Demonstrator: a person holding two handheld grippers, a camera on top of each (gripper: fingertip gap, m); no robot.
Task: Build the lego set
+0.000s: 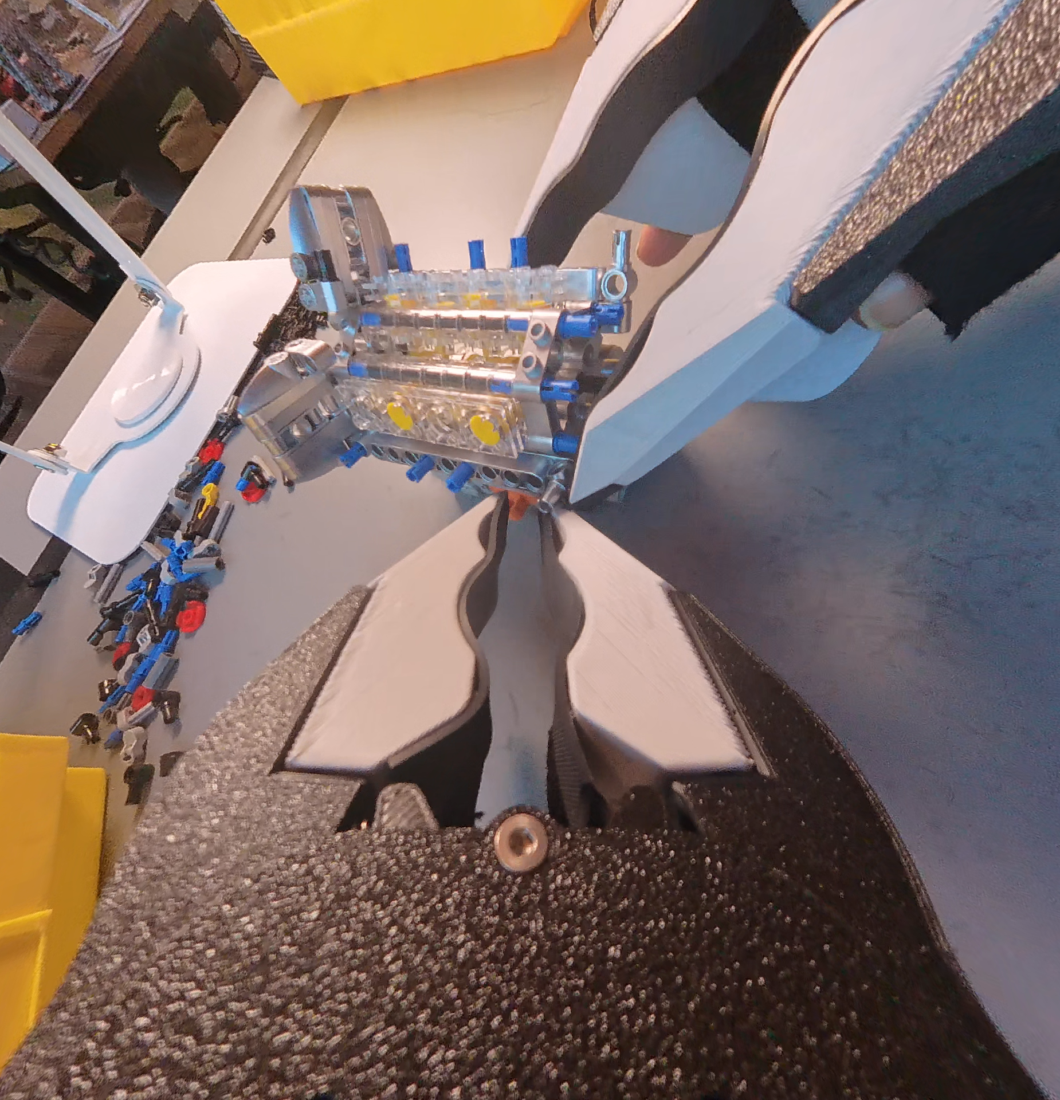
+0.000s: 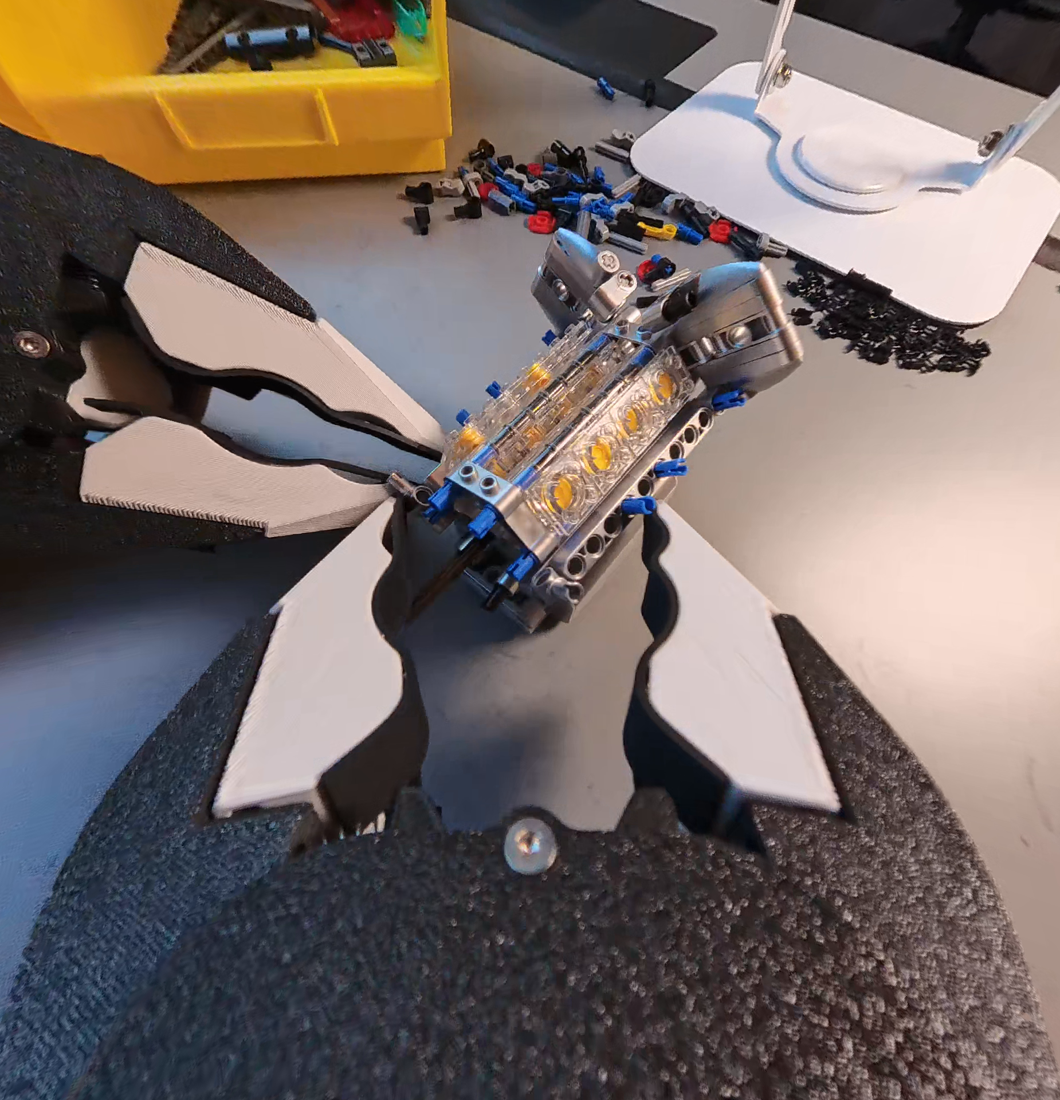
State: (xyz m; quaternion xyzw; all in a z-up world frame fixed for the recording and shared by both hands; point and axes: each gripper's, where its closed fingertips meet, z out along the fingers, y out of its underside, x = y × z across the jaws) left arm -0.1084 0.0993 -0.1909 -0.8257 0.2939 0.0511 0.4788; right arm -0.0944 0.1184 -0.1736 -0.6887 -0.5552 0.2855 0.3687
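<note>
Grey and clear bricks make up the model (image 1: 432,369), seen past the left gripper (image 1: 523,512) in the left view. Its fingers are nearly closed on a small orange piece (image 1: 517,505) at the model's corner. Loose pieces (image 1: 158,619) are spread on the table (image 1: 873,595).

In the right view, the model (image 2: 599,452) is gripped between the wide-spread fingers of the right gripper (image 2: 518,530), tilted above the table by a yellow bin (image 2: 248,113)

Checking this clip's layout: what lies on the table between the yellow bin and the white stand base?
In the right wrist view, a loose scatter of small building pieces, blue, black, grey and red, lies on the table between the yellow bin and the white stand base.
</note>
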